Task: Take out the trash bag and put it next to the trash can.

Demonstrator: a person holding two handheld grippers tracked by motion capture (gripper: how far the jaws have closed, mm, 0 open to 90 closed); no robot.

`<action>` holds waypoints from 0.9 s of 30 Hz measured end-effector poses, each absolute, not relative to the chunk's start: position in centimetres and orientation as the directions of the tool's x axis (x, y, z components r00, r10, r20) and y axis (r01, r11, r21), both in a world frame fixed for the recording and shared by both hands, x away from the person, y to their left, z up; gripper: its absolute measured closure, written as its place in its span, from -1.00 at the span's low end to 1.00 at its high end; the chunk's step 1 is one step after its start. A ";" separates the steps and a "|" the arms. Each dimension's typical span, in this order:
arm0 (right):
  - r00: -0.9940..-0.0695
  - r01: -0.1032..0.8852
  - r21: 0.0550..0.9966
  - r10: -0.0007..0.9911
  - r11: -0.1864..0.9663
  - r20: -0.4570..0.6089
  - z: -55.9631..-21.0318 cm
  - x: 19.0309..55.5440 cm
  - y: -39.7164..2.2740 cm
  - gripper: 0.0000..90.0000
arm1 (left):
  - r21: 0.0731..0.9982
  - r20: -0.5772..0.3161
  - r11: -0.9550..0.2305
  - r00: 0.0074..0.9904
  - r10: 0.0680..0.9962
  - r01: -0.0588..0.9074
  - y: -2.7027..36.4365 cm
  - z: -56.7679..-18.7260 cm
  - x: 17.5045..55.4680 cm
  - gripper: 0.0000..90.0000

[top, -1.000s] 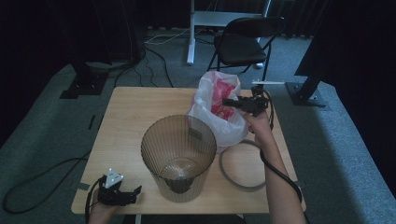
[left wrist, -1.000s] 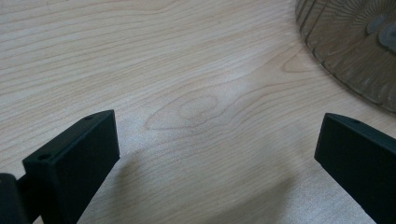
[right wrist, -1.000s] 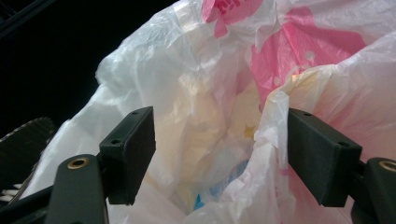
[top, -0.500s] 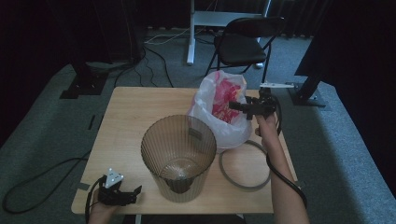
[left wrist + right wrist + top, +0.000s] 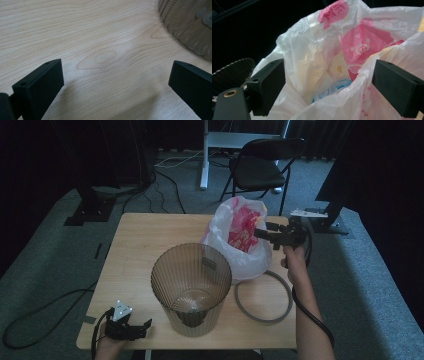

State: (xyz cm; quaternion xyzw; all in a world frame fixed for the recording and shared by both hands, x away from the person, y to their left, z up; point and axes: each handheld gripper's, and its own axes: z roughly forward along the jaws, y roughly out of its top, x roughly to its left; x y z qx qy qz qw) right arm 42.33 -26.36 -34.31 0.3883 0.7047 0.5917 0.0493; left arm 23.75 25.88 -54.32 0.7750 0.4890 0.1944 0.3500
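The right hand-held gripper [image 5: 261,234] is being held at the mouth of the crumpled white plastic bag with pink print [image 5: 239,237], its jaws just opened wide, pressing on nothing. The bag is sitting on the pale wooden desk [image 5: 145,245], touching the ribbed translucent brown bin [image 5: 191,287]. The left hand-held gripper [image 5: 144,326] is being rested near the desk's front corner, jaws apart and empty.
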 end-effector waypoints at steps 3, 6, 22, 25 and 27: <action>-0.690 0.474 0.880 0.615 -0.013 0.381 -34.4 41.6 -27.1 -0.76 | 0.732 -0.045 -0.274 0.446 0.894 0.624 25.9 -54.3 23.8 -1.00; -0.690 0.465 0.885 0.617 -0.023 0.379 -34.4 41.0 -27.5 -0.76 | 0.733 -0.045 -0.274 0.446 0.894 0.623 25.9 -54.3 23.8 -1.00; -0.687 0.425 0.903 0.625 -0.066 0.369 -35.4 37.5 -30.3 -0.76 | 0.732 -0.049 -0.271 0.445 0.894 0.625 25.9 -54.3 23.8 -1.00; -0.676 0.416 0.908 0.651 -0.050 0.346 -35.9 36.9 -30.4 -0.76 | 0.731 -0.050 -0.271 0.446 0.894 0.626 26.0 -54.3 23.8 -1.00; -0.675 0.405 0.913 0.657 -0.050 0.336 -36.2 36.4 -30.6 -0.76 | 0.732 -0.050 -0.271 0.446 0.894 0.626 26.0 -54.3 23.8 -1.00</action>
